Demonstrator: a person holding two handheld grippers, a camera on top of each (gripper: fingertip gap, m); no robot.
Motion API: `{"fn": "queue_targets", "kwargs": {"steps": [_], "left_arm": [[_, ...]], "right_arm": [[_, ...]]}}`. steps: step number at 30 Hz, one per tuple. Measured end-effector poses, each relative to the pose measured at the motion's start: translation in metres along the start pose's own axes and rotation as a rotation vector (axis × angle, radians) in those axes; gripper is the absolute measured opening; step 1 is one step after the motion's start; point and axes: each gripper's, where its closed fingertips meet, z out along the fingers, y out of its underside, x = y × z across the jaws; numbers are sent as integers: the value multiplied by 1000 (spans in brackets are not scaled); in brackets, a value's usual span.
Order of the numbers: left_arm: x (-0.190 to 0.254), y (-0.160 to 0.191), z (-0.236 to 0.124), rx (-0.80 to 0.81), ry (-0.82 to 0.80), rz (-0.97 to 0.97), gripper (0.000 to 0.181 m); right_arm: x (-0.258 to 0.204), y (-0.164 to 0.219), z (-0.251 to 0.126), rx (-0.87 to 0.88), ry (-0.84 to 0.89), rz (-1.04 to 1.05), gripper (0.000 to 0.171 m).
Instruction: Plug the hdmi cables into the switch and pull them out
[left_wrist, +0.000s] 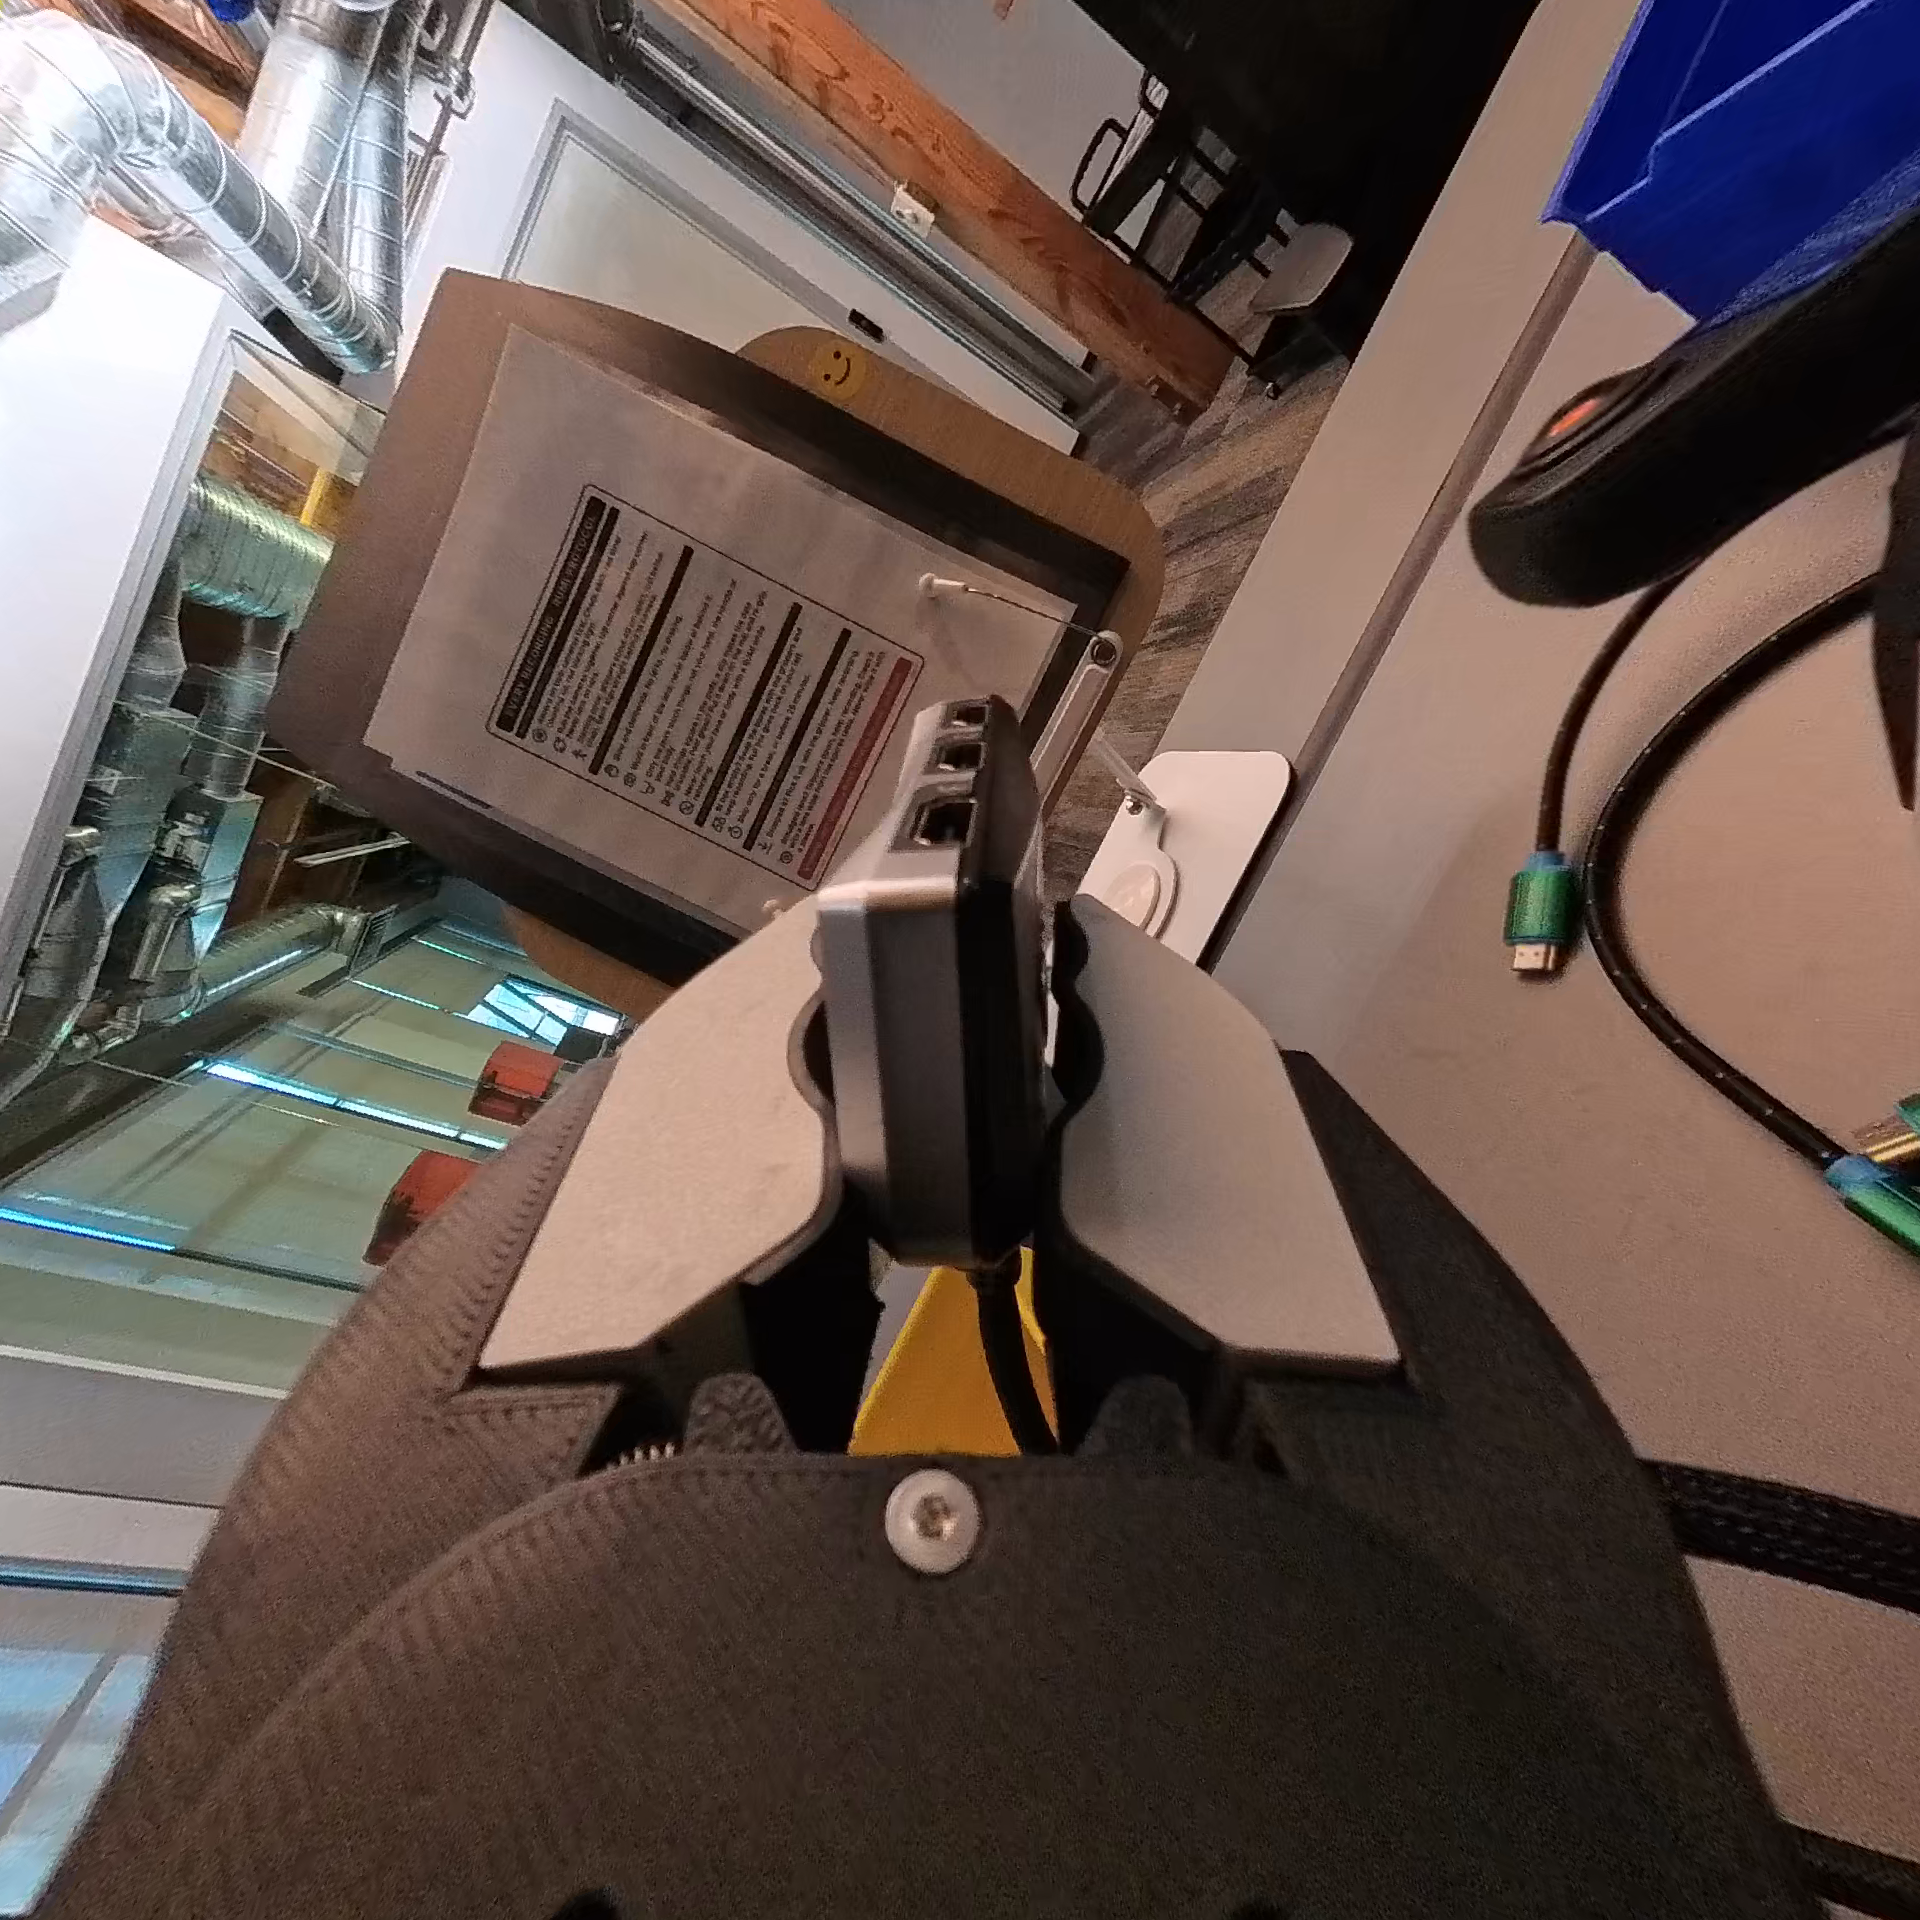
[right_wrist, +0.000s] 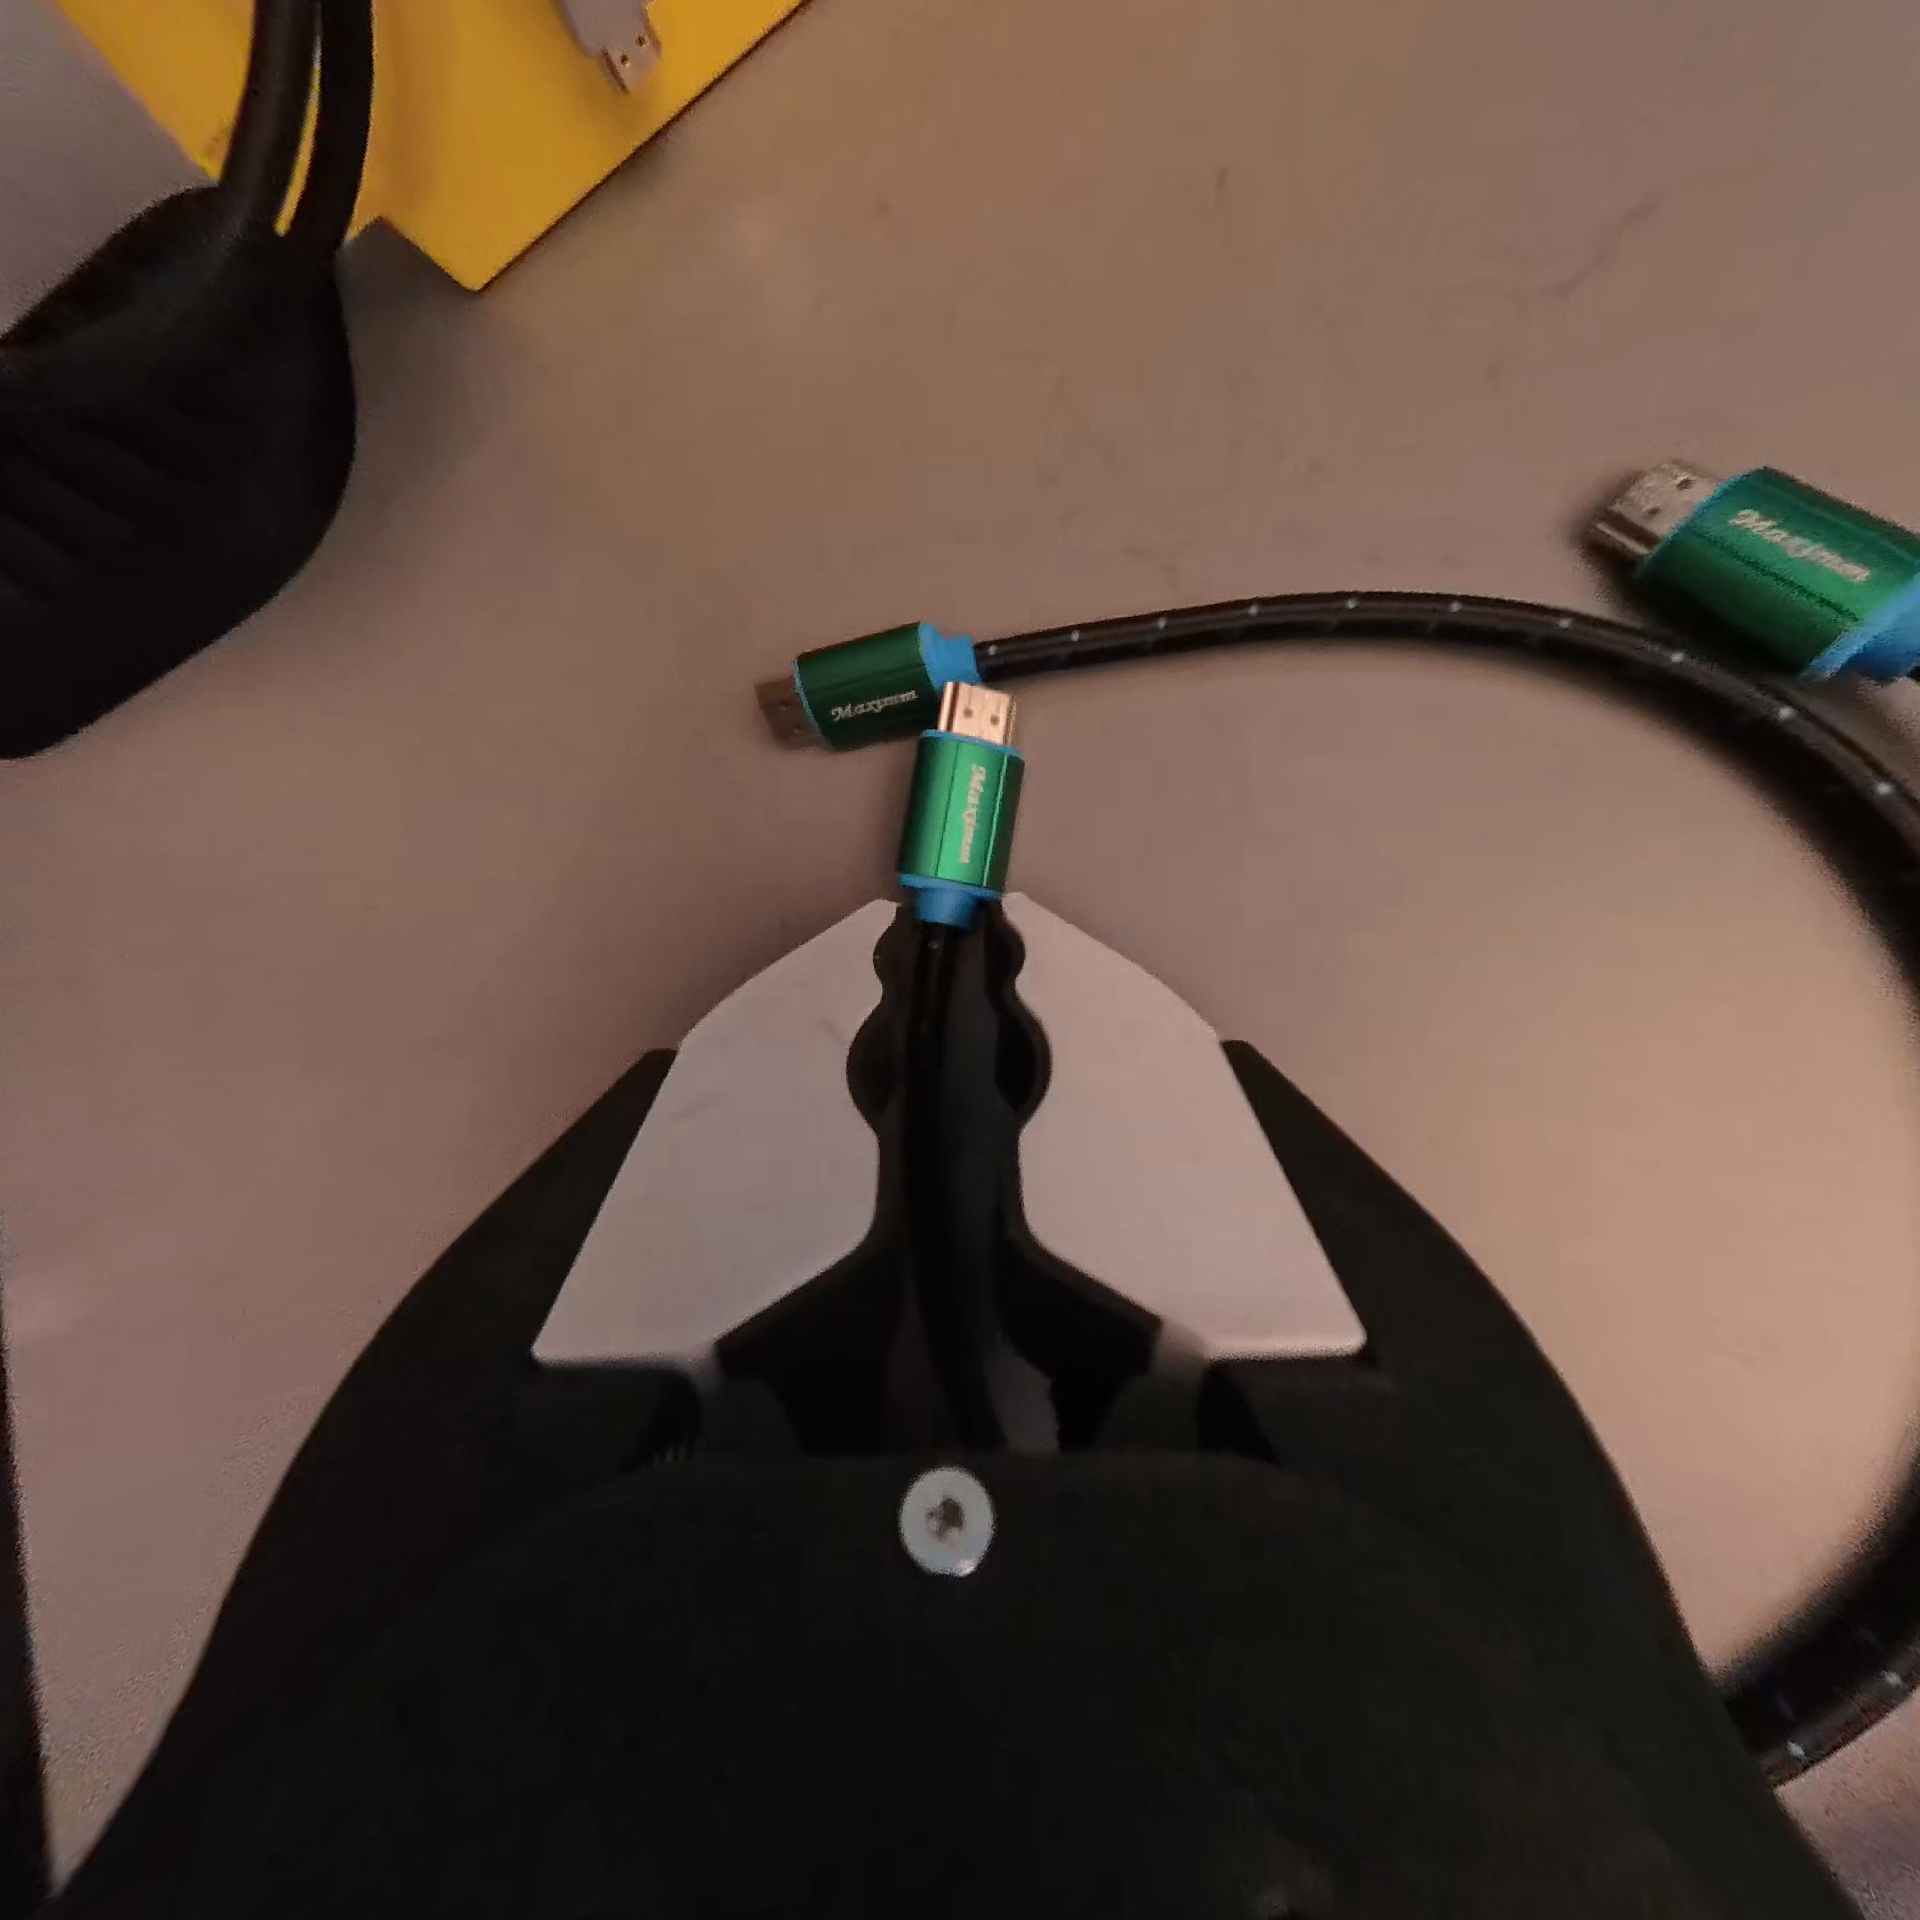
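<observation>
My left gripper (left_wrist: 940, 977) is shut on the grey and black HDMI switch (left_wrist: 914, 1049) and holds it off the table, its row of empty ports (left_wrist: 940, 821) facing away from me. My right gripper (right_wrist: 951, 914) is shut on a black braided cable just behind its green HDMI plug (right_wrist: 961, 821), which sticks out past the fingertips above the table. A second green plug (right_wrist: 862, 691) lies on the table right beyond it. A third green plug (right_wrist: 1766, 561) lies at the far right. The right gripper (left_wrist: 1683, 468) also shows in the left wrist view, with a green plug (left_wrist: 1538, 920) beside it.
The grey table (right_wrist: 1351, 312) carries a looping black braided cable (right_wrist: 1558, 644). A yellow bin (right_wrist: 499, 135) with another connector in it stands at the top left. A blue bin (left_wrist: 1766, 135) and a board with a printed sheet (left_wrist: 675, 665) stand beyond the switch.
</observation>
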Motion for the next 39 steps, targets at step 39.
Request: {"fn": "queue_targets", "kwargs": {"steps": [39], "left_arm": [[54,-6,17,16,-9,375,35]], "right_arm": [[-48,-78,-148,-55,648,-592,8]]}}
